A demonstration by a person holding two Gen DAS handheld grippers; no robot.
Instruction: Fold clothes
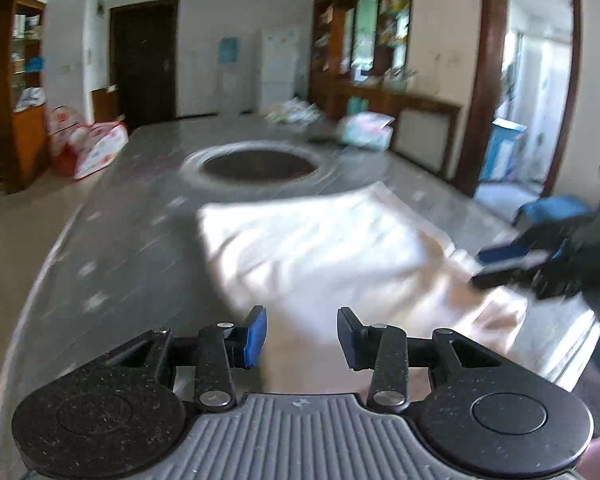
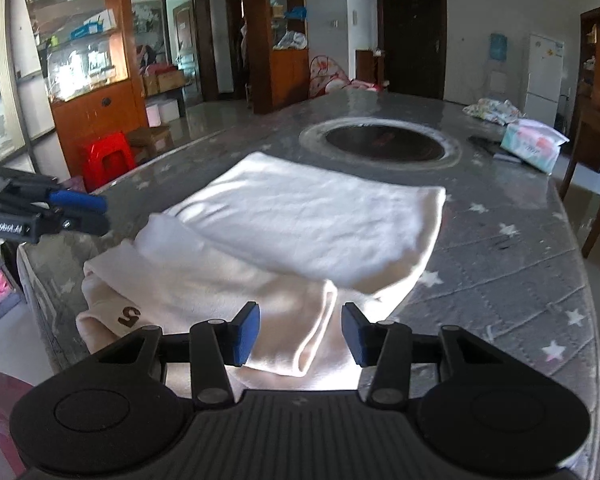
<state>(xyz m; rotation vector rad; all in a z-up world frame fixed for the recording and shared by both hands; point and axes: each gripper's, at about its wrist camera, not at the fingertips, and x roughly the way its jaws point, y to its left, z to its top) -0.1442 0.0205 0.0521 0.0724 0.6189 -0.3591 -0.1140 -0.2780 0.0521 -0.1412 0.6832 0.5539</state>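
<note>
A cream-white garment (image 2: pixel 300 224) lies partly folded on the grey star-patterned table (image 2: pixel 500 280), with a dark number mark near its front left corner. It also shows, blurred, in the left wrist view (image 1: pixel 320 252). My right gripper (image 2: pixel 300 338) is open and empty, just above the garment's near edge. My left gripper (image 1: pixel 302 334) is open and empty, at the garment's near side. In the left wrist view the right gripper (image 1: pixel 512 268) is over the garment's right edge. In the right wrist view the left gripper (image 2: pixel 80 212) hangs off the table's left edge.
A round dark recess (image 2: pixel 384 144) sits in the table beyond the garment. A tissue pack (image 2: pixel 534 148) and a patterned cloth bundle (image 2: pixel 494 110) lie at the far right. A red stool (image 2: pixel 106 158) and wooden cabinets (image 2: pixel 92 80) stand to the left.
</note>
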